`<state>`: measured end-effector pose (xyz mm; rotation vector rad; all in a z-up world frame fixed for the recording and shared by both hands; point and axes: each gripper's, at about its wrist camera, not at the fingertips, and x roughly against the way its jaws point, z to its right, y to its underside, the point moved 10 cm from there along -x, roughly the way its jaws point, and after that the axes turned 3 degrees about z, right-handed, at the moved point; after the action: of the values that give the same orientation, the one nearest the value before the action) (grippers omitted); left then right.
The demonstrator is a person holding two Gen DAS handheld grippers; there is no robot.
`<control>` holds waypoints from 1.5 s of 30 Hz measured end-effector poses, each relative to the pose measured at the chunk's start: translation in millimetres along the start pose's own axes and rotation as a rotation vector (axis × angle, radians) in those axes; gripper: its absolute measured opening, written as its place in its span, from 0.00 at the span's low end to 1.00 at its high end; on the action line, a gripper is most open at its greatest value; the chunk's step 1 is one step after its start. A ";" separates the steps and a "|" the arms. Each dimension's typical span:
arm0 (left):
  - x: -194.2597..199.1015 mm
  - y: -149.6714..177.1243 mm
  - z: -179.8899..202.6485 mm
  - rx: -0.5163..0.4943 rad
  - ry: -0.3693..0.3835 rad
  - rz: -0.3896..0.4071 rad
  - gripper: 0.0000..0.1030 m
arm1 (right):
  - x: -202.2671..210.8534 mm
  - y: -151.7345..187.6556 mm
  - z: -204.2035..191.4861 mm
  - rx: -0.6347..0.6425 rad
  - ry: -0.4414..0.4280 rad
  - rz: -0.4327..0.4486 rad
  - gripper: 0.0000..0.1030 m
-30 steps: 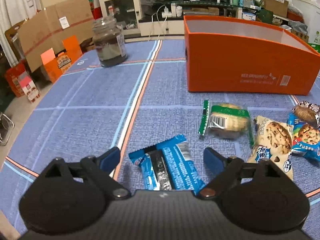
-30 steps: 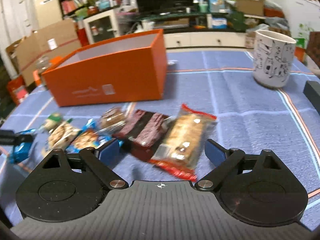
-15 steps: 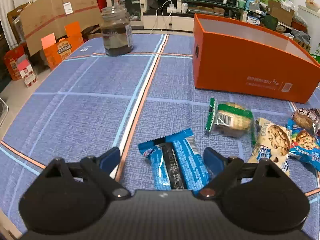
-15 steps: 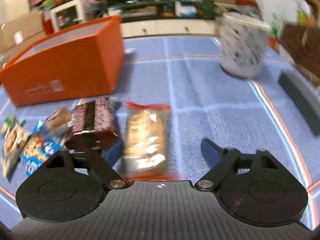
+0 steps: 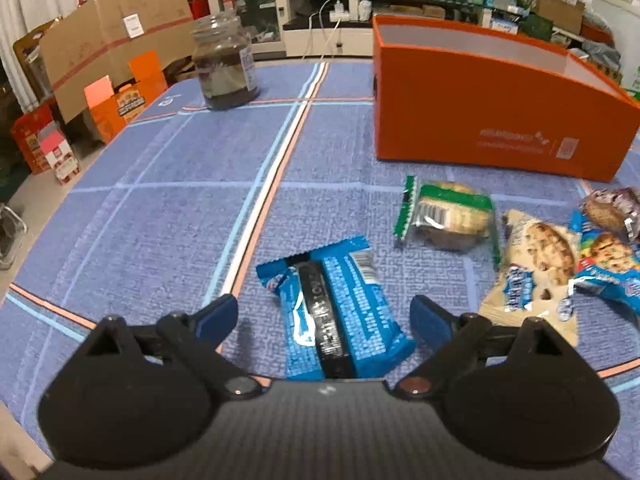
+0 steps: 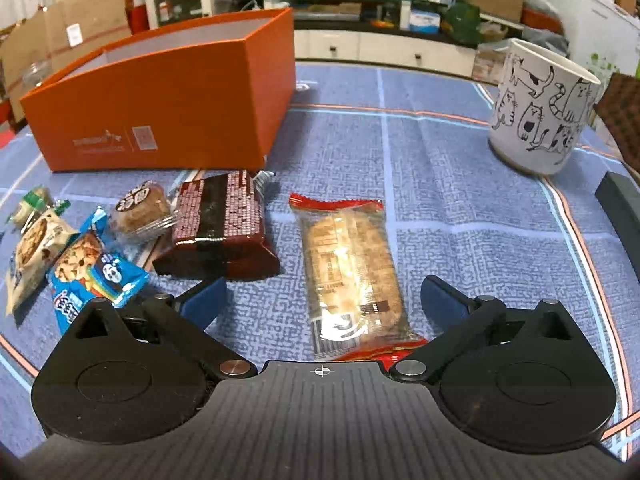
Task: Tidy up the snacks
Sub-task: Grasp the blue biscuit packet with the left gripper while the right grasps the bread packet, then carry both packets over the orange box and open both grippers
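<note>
A blue cookie packet [image 5: 340, 308] lies flat on the blue cloth between the wide-apart fingers of my left gripper [image 5: 325, 313], whose jaws are opening and touch nothing. My right gripper [image 6: 323, 297] straddles a clear, red-ended biscuit packet [image 6: 350, 276]; its jaws are opening too, with a gap to the packet on both sides. A dark red wafer packet [image 6: 220, 226] lies just left of it. An orange box [image 5: 492, 112] [image 6: 168, 96], open on top, stands behind the snacks.
More snacks lie between the two grippers: a green-edged cookie pack [image 5: 448, 216], chocolate-chip cookie packs [image 5: 536, 268] [image 6: 86, 268] and a wrapped round cake [image 6: 140, 208]. A dark jar [image 5: 226, 64] stands far left, a cat-print mug [image 6: 540, 116] far right.
The right gripper swung to the right, off the dark red packet, and now straddles the biscuit packet with wider jaws. The left gripper barely moved and its jaws widened slightly.
</note>
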<state>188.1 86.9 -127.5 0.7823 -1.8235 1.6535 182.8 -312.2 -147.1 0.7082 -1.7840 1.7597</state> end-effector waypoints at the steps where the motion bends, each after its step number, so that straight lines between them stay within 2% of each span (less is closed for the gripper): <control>1: -1.7 1.6 -1.1 0.002 -0.008 -0.005 0.89 | 0.7 1.0 2.1 0.001 -0.002 0.002 0.94; 7: -4.6 4.1 -7.9 0.076 0.028 -0.022 0.89 | 1.9 1.0 8.8 0.006 0.003 0.004 0.94; 8: -5.7 4.4 -8.6 0.099 0.045 -0.030 0.85 | 2.5 0.4 8.5 0.008 -0.001 0.006 0.89; 9: -5.2 3.3 -8.7 0.101 0.046 -0.023 0.71 | 6.2 -1.8 7.6 0.014 -0.008 0.035 0.62; 10: -3.2 1.1 -6.7 0.088 0.058 -0.006 0.60 | 10.5 -4.5 8.2 0.015 -0.009 0.060 0.22; 11: -0.9 -1.1 -3.5 0.078 0.075 -0.003 0.47 | 12.2 -5.2 10.3 0.009 -0.005 0.056 0.22; 12: -0.3 -1.6 -1.6 0.072 0.077 -0.013 0.46 | 14.8 -3.7 12.4 0.000 -0.012 0.052 0.22; 15: 8.2 0.7 5.1 0.099 0.136 -0.042 0.46 | 30.7 2.7 15.7 -0.016 -0.022 0.071 0.22; 18: 31.8 -8.7 20.1 0.153 0.269 -0.020 0.46 | 63.4 -6.1 13.4 -0.042 -0.066 0.151 0.22; 21: 50.2 -43.3 39.5 0.122 0.317 0.042 0.46 | 82.9 -30.1 1.6 -0.091 -0.143 0.220 0.22; 23: 57.1 -77.7 54.3 0.105 0.344 0.088 0.46 | 86.1 -54.3 -12.5 -0.092 -0.197 0.253 0.22; 26: 57.0 -132.0 77.9 0.071 0.358 0.153 0.46 | 80.1 -101.2 -35.3 -0.031 -0.215 0.306 0.22; 29: 39.2 -178.3 106.6 0.025 0.357 0.188 0.46 | 64.5 -144.3 -53.4 -0.020 -0.228 0.355 0.22; 34: -14.0 -220.4 143.2 -0.019 0.331 0.158 0.46 | 12.7 -179.5 -74.9 -0.069 -0.248 0.340 0.22; 38: -43.7 -239.4 147.8 -0.026 0.302 0.142 0.46 | -26.0 -197.2 -94.7 -0.076 -0.256 0.310 0.22; 39: -48.7 -239.6 145.8 -0.025 0.287 0.140 0.47 | -32.4 -200.2 -100.3 -0.057 -0.249 0.298 0.24; 40: -56.0 -242.0 144.5 -0.031 0.275 0.141 0.49 | -38.0 -203.0 -103.7 -0.038 -0.238 0.290 0.30; 41: -61.9 -243.9 142.1 -0.037 0.257 0.146 0.60 | -40.0 -206.9 -108.2 -0.011 -0.235 0.302 0.38; 42: -63.7 -245.5 137.6 -0.032 0.238 0.155 0.69 | -39.0 -208.8 -110.6 0.006 -0.232 0.318 0.53; 45: -52.6 -243.2 126.2 -0.021 0.225 0.197 0.70 | -32.3 -213.9 -114.2 0.045 -0.208 0.354 0.57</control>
<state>400.4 -53.6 -13.4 0.3984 -1.8000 1.7625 355.2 -200.9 -14.1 0.6432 -2.1209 2.0198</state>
